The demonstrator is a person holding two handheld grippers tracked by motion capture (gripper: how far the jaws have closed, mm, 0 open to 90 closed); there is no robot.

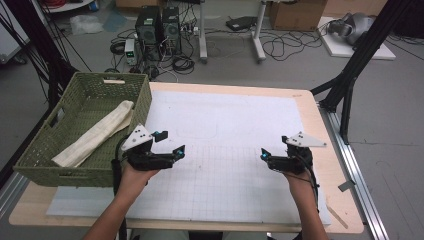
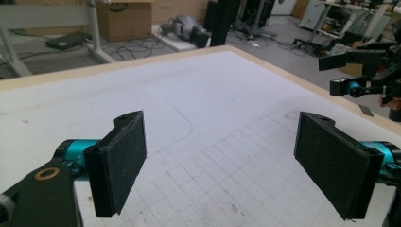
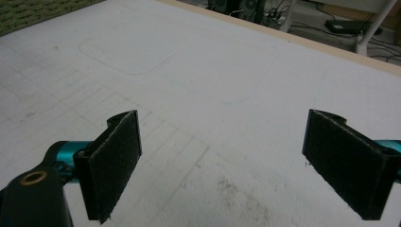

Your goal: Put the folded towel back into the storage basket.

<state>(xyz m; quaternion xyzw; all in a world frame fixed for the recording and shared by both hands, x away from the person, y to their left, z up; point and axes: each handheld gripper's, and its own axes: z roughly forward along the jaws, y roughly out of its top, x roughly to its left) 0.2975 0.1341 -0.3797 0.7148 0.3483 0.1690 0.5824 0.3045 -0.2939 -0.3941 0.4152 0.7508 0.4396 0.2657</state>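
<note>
Tools: left tool [image 1: 170,143] and right tool [image 1: 272,147] hover at frame centre, jaws spread wide, nothing between them.
Cloth [image 1: 95,133]: rolled in basket [image 1: 82,172], frame left, beside left tool.
Tabletop [image 1: 310,107]: white gridded mat [image 1: 225,130].

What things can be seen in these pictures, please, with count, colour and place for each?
basket: one, green, on the table's left edge.
cloth: one, cream, rolled, lying in the basket.
mat: one, white, gridded, covering the table.
table: one, light wood.
computer boxes: two, dark, on the floor behind.
cardboard box: one, brown, on the floor behind.
left gripper: one, black, open, above the mat.
right gripper: one, black, open, above the mat.
</note>
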